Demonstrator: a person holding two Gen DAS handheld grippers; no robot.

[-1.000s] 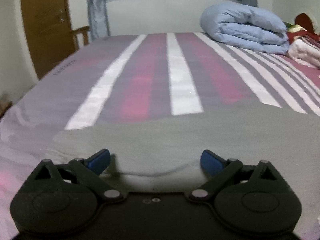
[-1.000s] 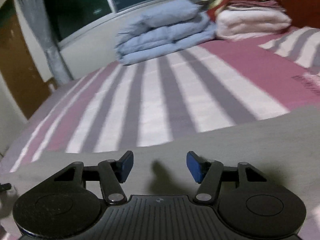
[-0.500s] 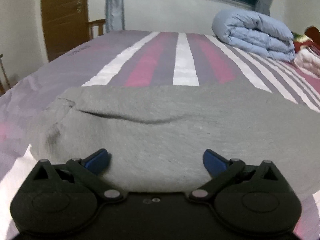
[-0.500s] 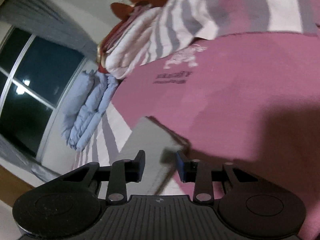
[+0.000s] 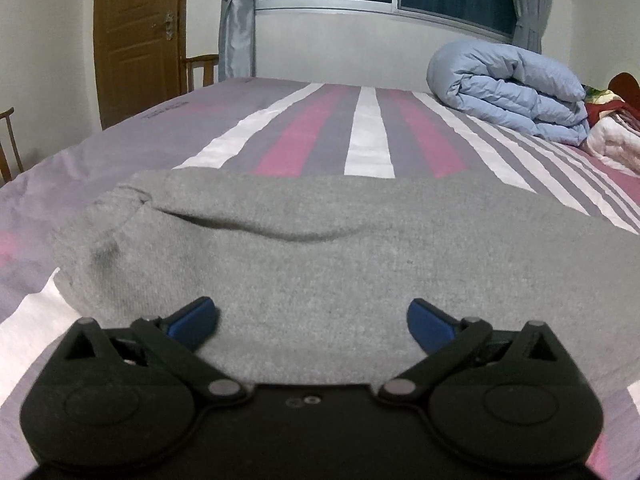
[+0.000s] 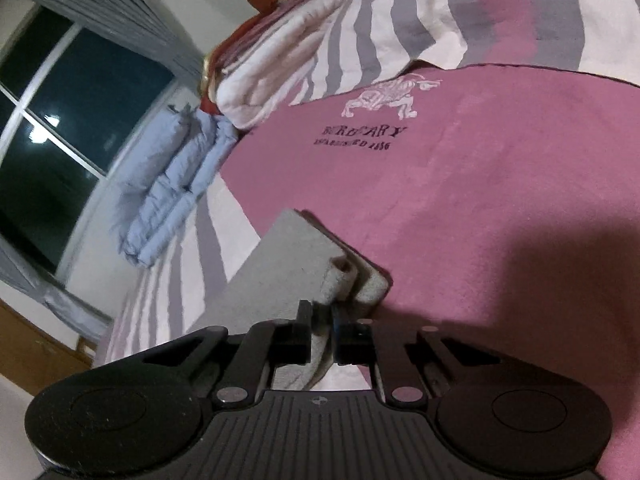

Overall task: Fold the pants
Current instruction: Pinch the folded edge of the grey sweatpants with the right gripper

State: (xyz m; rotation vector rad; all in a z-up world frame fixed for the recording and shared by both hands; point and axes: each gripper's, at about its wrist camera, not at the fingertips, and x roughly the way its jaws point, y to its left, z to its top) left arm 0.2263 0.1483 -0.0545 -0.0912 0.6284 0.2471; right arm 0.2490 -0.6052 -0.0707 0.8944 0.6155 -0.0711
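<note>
Because the grey pants (image 5: 320,264) spread on the bed (image 5: 368,136) look soft, limp and light, your right gripper (image 6: 322,338) pinches their hem corner nearly closed, so bring your left gripper (image 5: 312,320), wide open and empty, to the waistband edge.

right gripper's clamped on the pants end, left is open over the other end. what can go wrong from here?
1. The right gripper pinches only the edge of the grey knit pants, beside a rolled layer; it may slip, or lift just one layer.
2. The left gripper is open and holds nothing, so the unpinned pants may drag across the striped bed sheet.
3. The slack crease near the left end may get folded in.
</note>
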